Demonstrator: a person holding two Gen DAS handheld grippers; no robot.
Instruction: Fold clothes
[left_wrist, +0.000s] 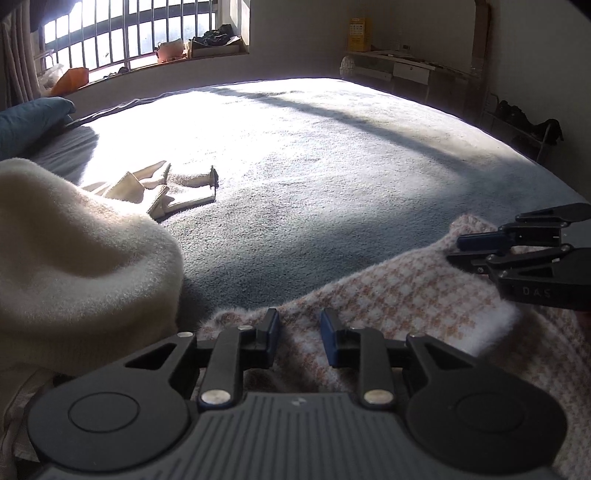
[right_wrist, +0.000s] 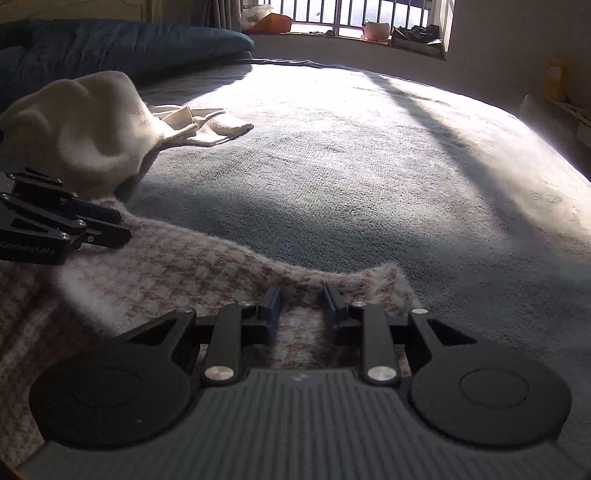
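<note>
Two handheld grippers are working a pink-and-white checked knit (left_wrist: 399, 295) lying at 6 o'clock on the grey bed (left_wrist: 332, 166). The left gripper (left_wrist: 298, 338) and right gripper (right_wrist: 301, 314) are each hovering over its far edge, jaws slightly parted; whether they are pinching cloth cannot be told. At 10 o'clock, small folded cream pieces (left_wrist: 173, 188) are lying finished, while a cream fleece (left_wrist: 74, 258) at 9 o'clock is apparently waiting unfolded.
</note>
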